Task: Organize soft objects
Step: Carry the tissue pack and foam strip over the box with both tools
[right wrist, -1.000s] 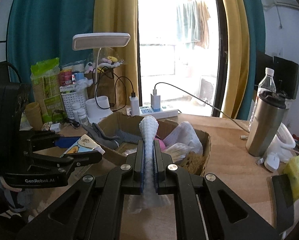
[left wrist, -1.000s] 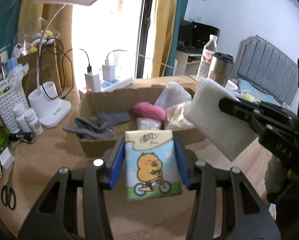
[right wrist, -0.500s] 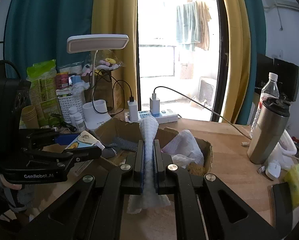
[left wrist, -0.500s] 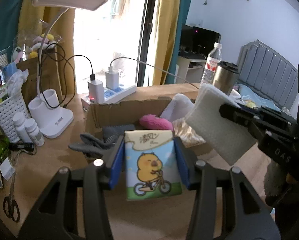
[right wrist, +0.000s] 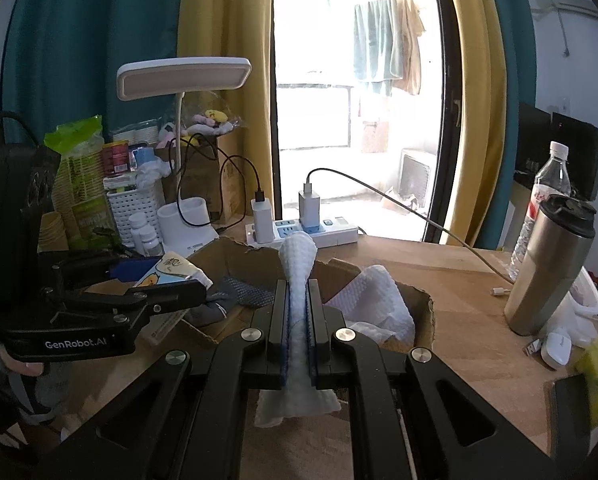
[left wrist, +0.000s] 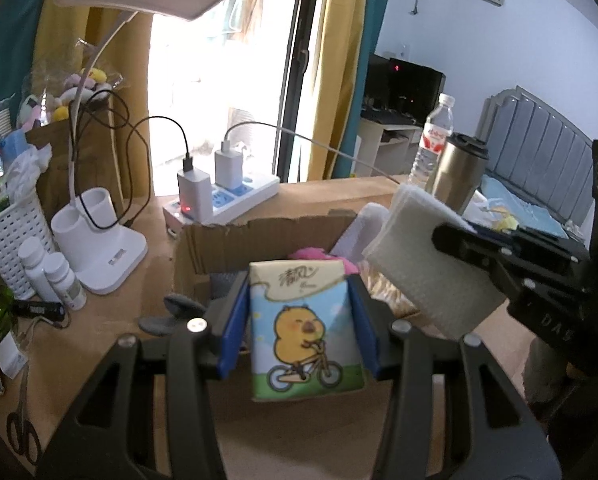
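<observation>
Crowding the wooden counter (right wrist: 451,280) by a bright window: desk lamp (left wrist: 99,236), power strip (right wrist: 303,232), steel tumbler (right wrist: 547,272). Held above the near side of the cardboard box (left wrist: 227,244): left gripper (left wrist: 299,316) clamped on cartoon-chick tissue pack (left wrist: 305,324); right gripper (right wrist: 298,320) pinched shut on white waffle-textured cloth (right wrist: 297,264).
</observation>
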### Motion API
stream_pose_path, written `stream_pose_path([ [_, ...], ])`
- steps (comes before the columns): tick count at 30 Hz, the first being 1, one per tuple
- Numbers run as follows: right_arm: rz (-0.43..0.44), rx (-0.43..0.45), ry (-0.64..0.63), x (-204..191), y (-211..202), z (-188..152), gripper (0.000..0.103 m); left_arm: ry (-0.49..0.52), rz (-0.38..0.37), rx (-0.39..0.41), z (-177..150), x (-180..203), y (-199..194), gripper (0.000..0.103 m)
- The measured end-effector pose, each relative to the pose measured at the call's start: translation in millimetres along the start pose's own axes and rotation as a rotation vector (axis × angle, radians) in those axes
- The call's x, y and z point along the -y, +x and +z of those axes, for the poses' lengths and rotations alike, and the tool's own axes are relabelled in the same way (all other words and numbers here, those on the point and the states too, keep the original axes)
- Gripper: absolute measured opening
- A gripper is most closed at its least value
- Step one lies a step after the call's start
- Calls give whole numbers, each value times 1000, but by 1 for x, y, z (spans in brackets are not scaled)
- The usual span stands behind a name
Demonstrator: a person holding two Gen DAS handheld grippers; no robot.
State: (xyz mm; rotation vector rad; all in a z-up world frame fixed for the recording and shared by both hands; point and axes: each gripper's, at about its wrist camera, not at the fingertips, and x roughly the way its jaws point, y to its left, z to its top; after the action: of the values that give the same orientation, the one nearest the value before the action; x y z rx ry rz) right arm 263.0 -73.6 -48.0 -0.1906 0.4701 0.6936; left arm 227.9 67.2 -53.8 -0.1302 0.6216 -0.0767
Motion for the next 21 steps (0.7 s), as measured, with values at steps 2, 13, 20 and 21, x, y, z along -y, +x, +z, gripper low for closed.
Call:
stream_pose_path([
  [2, 3, -2, -2, 0, 4, 1, 8, -4, -1, -1, 2, -1, 4, 49],
  [13, 19, -19, 2, 5, 25, 4, 8, -11, -3, -15, 8, -8, 22, 49],
  [20, 23, -35, 16, 11, 36, 2, 8, -18, 0, -37, 11, -12, 39, 49],
  [21, 22, -37, 19, 12, 37, 2, 8, -20, 0, -41, 11, -13, 42, 49],
])
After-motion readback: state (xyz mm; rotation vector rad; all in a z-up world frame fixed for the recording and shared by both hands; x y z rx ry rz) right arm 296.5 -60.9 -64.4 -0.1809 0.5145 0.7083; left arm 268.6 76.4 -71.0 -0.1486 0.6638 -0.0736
